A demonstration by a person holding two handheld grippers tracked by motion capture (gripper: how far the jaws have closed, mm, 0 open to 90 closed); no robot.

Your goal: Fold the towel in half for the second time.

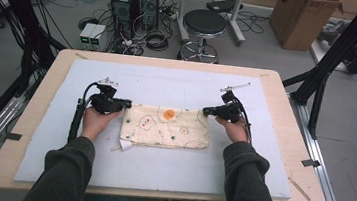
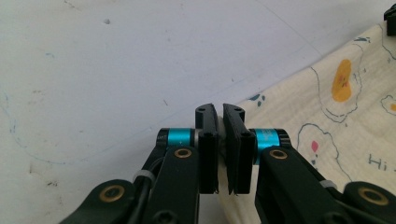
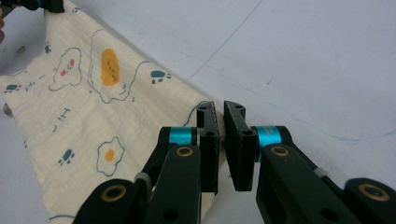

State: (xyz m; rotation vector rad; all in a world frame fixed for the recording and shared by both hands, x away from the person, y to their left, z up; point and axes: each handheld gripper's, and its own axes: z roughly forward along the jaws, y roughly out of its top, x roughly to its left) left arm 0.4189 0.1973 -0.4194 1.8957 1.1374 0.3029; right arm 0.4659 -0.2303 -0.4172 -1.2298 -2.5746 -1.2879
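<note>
A cream cloth [image 1: 166,127] printed with fried eggs and paw marks lies folded flat in the middle of the white mat [image 1: 168,87]. My left gripper [image 1: 127,103] is shut on the cloth's far left corner, and my right gripper [image 1: 206,111] is shut on its far right corner. In the left gripper view the jaws [image 2: 220,112] stand nearly together with the edge of the cloth [image 2: 336,116] pinched between the pads. In the right gripper view the gripper [image 3: 220,109] likewise pinches a corner of the cloth [image 3: 93,107], which stretches away to the upper left.
The mat covers most of a wooden table [image 1: 286,107]. A thin wooden stick [image 1: 299,188] lies near the table's right front corner. Beyond the far edge stand a black stool [image 1: 204,25], computer towers [image 1: 126,4] and a cardboard box [image 1: 303,18] on the floor.
</note>
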